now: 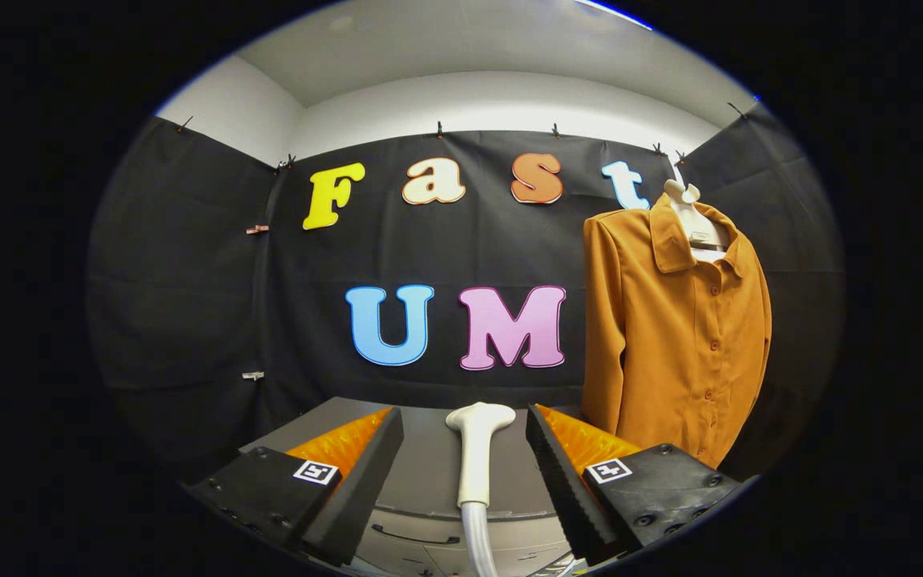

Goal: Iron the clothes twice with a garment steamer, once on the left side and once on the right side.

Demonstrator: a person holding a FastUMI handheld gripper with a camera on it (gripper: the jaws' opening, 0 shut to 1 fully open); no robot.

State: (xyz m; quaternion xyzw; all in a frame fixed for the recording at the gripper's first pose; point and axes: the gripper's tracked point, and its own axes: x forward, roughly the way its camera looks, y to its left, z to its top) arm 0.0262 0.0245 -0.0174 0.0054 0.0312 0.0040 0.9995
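Your tool (465,473) gapes open around the steamer (476,457), untouched; close on its handle next, shirt (670,336) waits ahead-right.

Gripper view, low, near steamer head (478,420), facing the booth wall (189,280)

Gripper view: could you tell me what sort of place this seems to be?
Probably a staged recording booth: black cloth walls, a shirt on a hanger stand, and a steamer head resting on a grey cabinet, between the open gripper's fingers.
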